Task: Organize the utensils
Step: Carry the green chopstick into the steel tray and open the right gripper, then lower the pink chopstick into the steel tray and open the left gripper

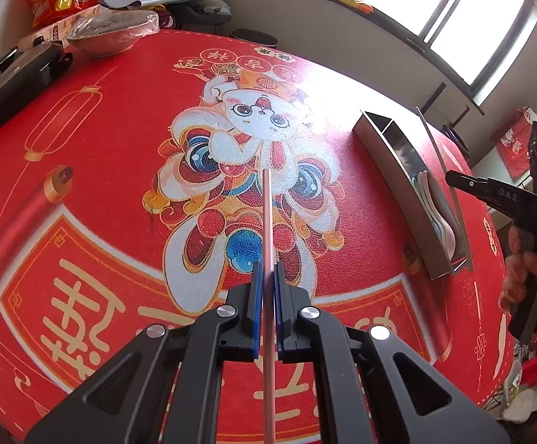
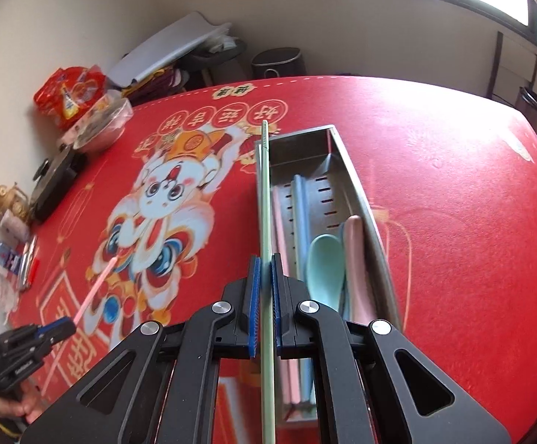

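Red printed tablecloth (image 2: 435, 170) w/ steel utensil tray (image 2: 357, 192) on it; inside the tray lie pink & blue chopsticks (image 2: 300, 203) at its left, a teal spoon (image 2: 324, 266) & pink spoon (image 2: 355, 259) at its right. Right gripper (image 2: 264, 288) clamps a green chopstick (image 2: 264, 199) over the tray's left wall; left gripper (image 1: 266, 303), well left of the tray, clamps a pink chopstick (image 1: 267, 214)

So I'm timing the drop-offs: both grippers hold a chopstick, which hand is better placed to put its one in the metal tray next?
Right. The right gripper holds the green chopstick along the metal tray's near edge, while the left gripper holds the pink chopstick over mid-table, well aside of it.
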{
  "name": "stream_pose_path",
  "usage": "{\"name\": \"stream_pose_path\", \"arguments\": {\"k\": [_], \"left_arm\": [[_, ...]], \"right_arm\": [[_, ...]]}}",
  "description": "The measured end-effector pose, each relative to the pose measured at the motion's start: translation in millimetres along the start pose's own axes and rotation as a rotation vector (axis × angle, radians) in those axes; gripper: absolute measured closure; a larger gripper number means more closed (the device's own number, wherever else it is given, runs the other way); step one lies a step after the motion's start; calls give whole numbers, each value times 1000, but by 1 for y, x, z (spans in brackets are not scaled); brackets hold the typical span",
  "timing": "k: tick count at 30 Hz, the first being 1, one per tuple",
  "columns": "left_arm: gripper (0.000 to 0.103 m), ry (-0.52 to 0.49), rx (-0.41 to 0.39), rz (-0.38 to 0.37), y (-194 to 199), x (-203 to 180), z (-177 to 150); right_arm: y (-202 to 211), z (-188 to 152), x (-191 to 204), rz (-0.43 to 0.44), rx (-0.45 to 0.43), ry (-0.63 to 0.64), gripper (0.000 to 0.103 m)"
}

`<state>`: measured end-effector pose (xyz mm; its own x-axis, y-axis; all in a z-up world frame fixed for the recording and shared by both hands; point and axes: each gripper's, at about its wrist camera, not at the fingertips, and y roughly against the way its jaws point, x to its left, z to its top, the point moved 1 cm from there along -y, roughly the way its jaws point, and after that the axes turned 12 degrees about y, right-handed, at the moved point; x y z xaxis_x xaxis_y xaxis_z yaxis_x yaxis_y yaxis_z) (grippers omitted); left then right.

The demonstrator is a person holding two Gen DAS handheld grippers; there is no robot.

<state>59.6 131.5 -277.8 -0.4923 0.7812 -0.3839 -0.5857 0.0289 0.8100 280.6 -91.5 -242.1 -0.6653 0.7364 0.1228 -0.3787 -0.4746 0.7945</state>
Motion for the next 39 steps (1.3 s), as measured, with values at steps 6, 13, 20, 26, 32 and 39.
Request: {"name": "stream_pose_path", "arguments": {"k": [6,13,20,26,32,39], "left_arm": [[97,22,-7,1,4,6,0],[97,56,-12,23,6,15,0],[97,48,-9,17,4,10,1],[97,33,-1,-3,1,0,2],[97,17,-7,-8,3,-10,7],[97,-21,-26,-11,11,-30,13]], "right_arm": [[-33,2,-10,-29,61,4,97],[-54,-3,-9,2,114,-17,97],[-61,-6,-11,9,147,-20,97],[-50,-7,-11,22,128,-38,95],[-24,-13,-5,8,111,-46,95],[9,-30,-9,-53,61,-55,58]]}}
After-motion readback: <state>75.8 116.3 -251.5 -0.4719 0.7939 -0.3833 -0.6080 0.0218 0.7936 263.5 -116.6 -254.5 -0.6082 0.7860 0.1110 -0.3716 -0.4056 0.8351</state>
